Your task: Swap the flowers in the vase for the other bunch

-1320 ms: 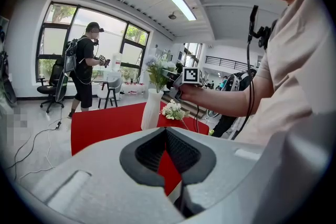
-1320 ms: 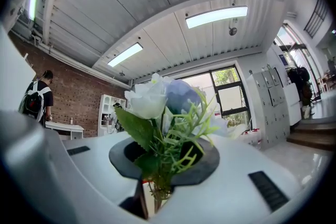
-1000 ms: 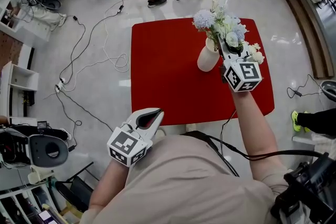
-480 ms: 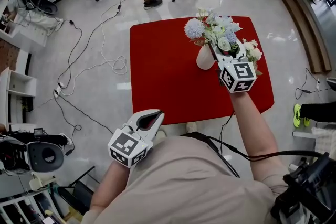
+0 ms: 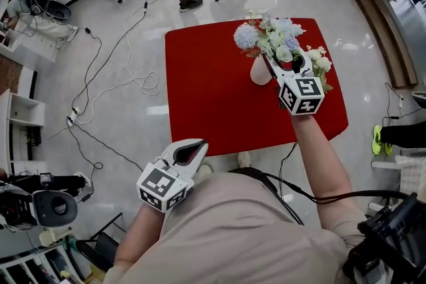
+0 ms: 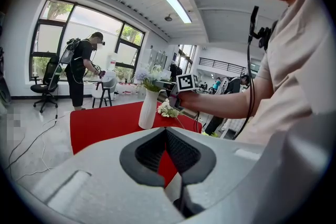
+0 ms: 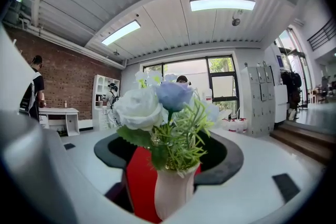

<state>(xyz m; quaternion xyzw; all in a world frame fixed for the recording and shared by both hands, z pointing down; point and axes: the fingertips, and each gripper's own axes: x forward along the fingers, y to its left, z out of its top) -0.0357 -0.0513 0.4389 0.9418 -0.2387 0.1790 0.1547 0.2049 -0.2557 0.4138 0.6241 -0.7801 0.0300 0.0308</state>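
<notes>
Two bunches sit on the red table (image 5: 206, 103): flowers (image 5: 269, 36) in the vase (image 5: 259, 72), right of centre in the far half, and a second bunch (image 5: 321, 64) lying by the right edge. The table's left half is bare. The right gripper (image 5: 279, 63) has just been opening; its jaws stand apart around the vase flowers, not pressing. The left gripper (image 5: 194, 145) is clenched and empty, off the near edge.

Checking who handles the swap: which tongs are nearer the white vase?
Right. The right tongs, jaws just opening, stand at the vase, its flowers between them, ungripped. The left tongs hang shut by the person's body, off the red table's near edge.
</notes>
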